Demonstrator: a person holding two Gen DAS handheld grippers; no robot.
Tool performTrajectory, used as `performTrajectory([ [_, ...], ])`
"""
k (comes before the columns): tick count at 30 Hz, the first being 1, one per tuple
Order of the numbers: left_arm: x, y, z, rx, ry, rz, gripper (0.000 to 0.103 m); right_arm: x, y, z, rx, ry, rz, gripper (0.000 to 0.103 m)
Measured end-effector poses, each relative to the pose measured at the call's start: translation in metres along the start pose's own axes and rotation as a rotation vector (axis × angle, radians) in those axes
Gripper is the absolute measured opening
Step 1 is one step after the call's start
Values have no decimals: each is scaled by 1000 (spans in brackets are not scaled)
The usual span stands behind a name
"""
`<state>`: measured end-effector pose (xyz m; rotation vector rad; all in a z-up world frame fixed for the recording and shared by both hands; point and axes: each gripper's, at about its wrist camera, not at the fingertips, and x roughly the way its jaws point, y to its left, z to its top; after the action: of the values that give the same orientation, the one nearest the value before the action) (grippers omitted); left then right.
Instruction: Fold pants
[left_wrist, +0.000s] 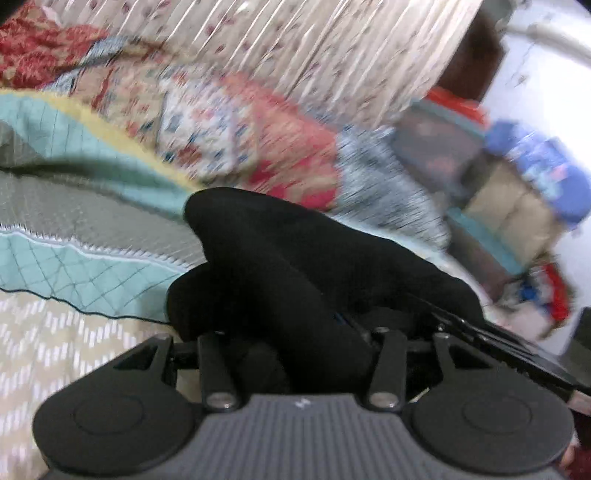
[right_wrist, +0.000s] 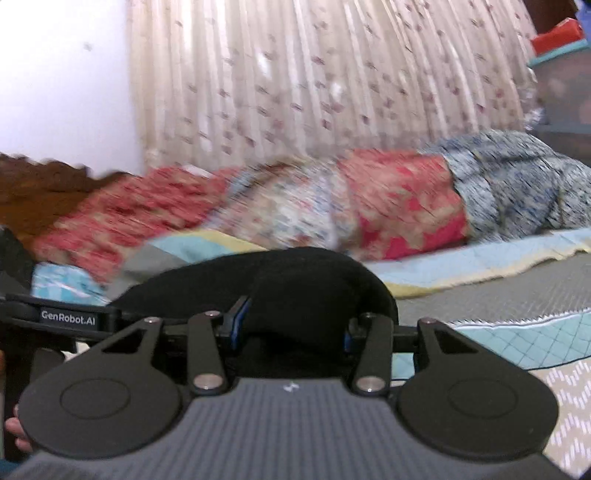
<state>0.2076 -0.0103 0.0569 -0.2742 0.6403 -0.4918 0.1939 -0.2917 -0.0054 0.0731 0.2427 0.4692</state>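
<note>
One pair of black pants (left_wrist: 280, 266) is bunched and lifted above the bed, held at two places. The left gripper (left_wrist: 295, 332) is partly closed, its jaws clamped on a thick fold of the fabric. The right gripper (right_wrist: 291, 325) is likewise partly closed, blue pads (right_wrist: 238, 325) pressing a black fold. Beneath lies one teal quilted bedspread (left_wrist: 74, 266); behind it, one patterned blanket roll (right_wrist: 332, 206) and one floral curtain (right_wrist: 314, 81).
</note>
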Motion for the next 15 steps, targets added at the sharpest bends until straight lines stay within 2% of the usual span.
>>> performTrajectory([
  [2,40,13,-13,8,81,127,50,41,-14,-22,49,135,-39,49],
  [3,57,18,-22,-1,118,198,68,59,-22,-35,99,222,-51,58],
  [4,56,20,-29,-30,91,224,76,66,-32,-43,171,249,-50,63],
  [5,53,20,-32,-54,62,232,82,64,-43,-48,260,230,-33,70],
  [6,50,20,-34,-65,63,232,83,62,-52,-51,330,230,-14,74],
  [8,47,19,-35,-79,80,242,89,63,-67,-58,425,244,6,78],
  [12,31,11,-27,-147,137,307,92,41,-61,-55,458,255,-17,82],
  [15,7,-4,-29,-171,156,378,92,6,-46,-59,491,244,-51,82],
])
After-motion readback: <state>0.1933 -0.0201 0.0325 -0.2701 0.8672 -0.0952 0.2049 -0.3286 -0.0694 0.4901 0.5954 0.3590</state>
